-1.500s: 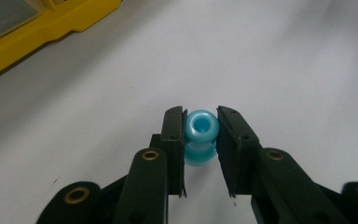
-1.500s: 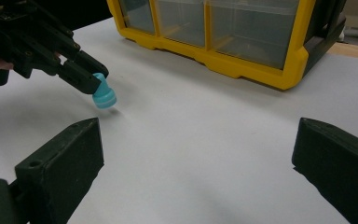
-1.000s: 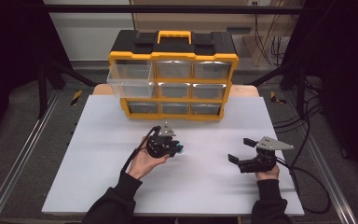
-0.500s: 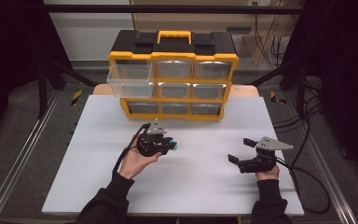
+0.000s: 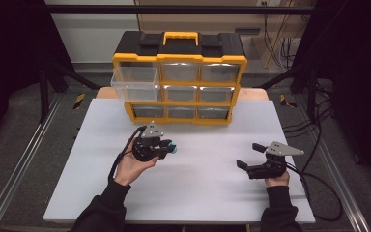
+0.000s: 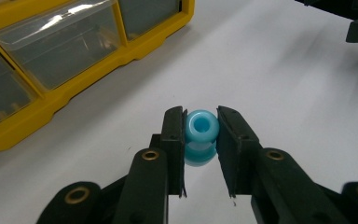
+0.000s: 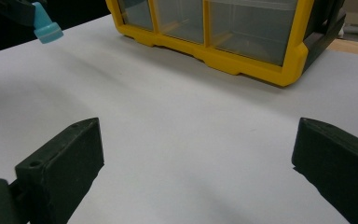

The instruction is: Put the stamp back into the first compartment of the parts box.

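My left gripper (image 6: 200, 130) is shut on a small light-blue spool-shaped piece (image 6: 201, 136), both pads pressing its sides. In the high view that gripper (image 5: 170, 149) hangs above the white mat, left of centre, with the blue piece (image 5: 173, 148) at its tip pointing right. The right gripper (image 5: 250, 155) rests low at the right side of the mat with its jaws wide apart and nothing between them. From the right gripper view (image 7: 196, 154) the blue piece (image 7: 45, 25) shows at the top left.
A yellow and black drawer organiser (image 5: 179, 77) stands at the back of the white mat (image 5: 193, 193). Its top-left clear drawer (image 5: 133, 83) is pulled out and sticks out to the left. Cables (image 5: 319, 183) lie right of the mat.
My left gripper has risen and drifted left, away from the right gripper, keeping the blue piece in its jaws. The right gripper has stayed where it was.
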`<state>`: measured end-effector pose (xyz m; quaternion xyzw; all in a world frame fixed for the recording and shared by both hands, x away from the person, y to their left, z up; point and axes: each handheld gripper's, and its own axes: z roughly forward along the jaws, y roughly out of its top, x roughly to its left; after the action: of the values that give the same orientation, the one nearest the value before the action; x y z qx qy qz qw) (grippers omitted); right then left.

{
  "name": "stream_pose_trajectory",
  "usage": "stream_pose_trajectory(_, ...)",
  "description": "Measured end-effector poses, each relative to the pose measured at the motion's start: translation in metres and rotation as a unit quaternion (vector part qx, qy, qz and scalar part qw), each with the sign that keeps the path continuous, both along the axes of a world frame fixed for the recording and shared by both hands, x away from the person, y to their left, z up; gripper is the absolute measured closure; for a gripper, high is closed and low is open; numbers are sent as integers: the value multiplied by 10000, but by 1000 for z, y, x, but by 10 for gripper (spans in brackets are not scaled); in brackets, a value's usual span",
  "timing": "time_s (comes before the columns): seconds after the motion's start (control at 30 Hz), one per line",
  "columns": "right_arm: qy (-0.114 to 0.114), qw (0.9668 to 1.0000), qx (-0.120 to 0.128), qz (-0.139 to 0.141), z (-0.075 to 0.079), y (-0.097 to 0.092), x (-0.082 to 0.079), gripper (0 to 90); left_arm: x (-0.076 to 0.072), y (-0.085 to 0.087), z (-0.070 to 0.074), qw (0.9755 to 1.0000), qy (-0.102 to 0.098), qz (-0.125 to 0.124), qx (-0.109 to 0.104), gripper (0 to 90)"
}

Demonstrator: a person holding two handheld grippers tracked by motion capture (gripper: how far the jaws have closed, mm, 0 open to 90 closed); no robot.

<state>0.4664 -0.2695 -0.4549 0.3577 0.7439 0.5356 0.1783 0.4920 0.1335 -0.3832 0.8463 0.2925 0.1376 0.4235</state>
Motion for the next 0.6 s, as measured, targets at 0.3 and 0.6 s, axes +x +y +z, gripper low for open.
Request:
stream_pose_trajectory(0.3, 6, 10000, -19, 7, 0, 0, 0, 26, -2, 11, 6, 10000, -39, 61, -41, 728)
stream_pose_trajectory(0.6, 1, 10000, -22, 0, 0, 0, 0, 27, -3, 21, 13, 9999, -81, 113, -97, 728)
